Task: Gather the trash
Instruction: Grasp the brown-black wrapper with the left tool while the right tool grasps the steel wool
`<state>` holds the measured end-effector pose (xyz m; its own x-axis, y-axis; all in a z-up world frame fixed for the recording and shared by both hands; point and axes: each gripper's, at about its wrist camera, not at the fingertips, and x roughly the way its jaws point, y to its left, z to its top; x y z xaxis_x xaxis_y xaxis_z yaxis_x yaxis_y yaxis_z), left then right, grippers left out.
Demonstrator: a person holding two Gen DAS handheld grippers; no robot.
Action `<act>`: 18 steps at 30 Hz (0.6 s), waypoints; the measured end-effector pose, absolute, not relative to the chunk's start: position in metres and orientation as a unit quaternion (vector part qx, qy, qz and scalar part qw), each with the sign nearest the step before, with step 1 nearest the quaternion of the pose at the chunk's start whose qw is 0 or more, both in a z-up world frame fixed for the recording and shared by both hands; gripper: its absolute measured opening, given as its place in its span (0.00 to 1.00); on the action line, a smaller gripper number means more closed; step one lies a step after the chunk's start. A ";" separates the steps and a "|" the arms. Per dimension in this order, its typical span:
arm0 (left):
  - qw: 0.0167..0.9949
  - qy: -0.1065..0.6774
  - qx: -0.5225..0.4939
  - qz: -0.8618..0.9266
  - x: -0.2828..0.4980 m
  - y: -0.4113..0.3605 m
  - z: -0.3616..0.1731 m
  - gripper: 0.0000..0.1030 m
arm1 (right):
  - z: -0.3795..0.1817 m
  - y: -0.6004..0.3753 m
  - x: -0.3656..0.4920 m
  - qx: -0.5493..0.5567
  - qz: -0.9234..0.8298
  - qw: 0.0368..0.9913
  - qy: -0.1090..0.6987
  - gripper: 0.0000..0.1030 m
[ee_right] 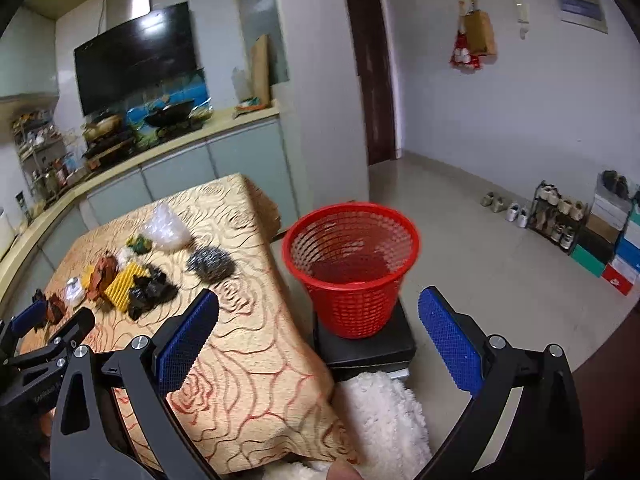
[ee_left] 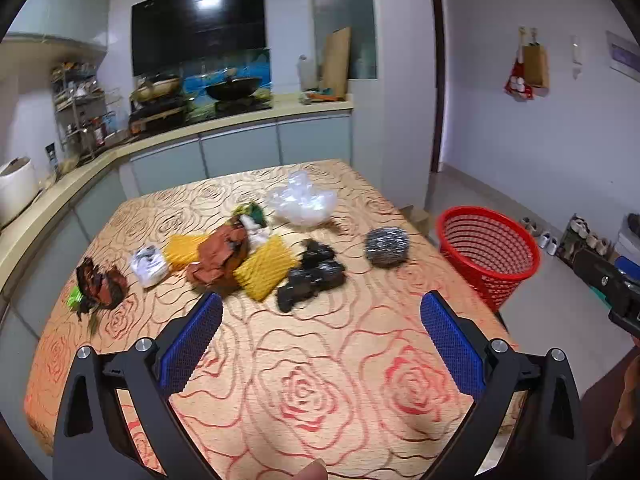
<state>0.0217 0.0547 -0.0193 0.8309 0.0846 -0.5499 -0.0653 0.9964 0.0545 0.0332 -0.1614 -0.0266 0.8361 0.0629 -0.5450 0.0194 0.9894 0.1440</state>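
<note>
Trash lies on the rose-patterned tablecloth [ee_left: 312, 380]: a black crumpled bag [ee_left: 310, 276], a steel scouring ball [ee_left: 387, 246], yellow foam net [ee_left: 266, 268], a brown wrapper [ee_left: 218, 256], a white wad [ee_left: 149, 266], a clear plastic bag [ee_left: 302, 200] and a dark red wrapper [ee_left: 98, 284]. My left gripper [ee_left: 320, 320] is open and empty above the table's near half. My right gripper [ee_right: 318, 320] is open and empty, above the table's right edge next to the red mesh basket [ee_right: 352, 268]. The basket looks empty.
The basket stands on a black box [ee_right: 366, 350] beside the table; a white fluffy cushion [ee_right: 380, 412] lies below it. A kitchen counter [ee_left: 168, 140] runs behind and left of the table. Shoes and shoe boxes [ee_right: 600, 232] line the right wall.
</note>
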 end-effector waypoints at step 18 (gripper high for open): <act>0.932 0.325 -0.067 0.146 0.037 0.172 -0.045 0.93 | -0.057 -0.090 0.100 0.029 0.096 0.930 0.354 0.95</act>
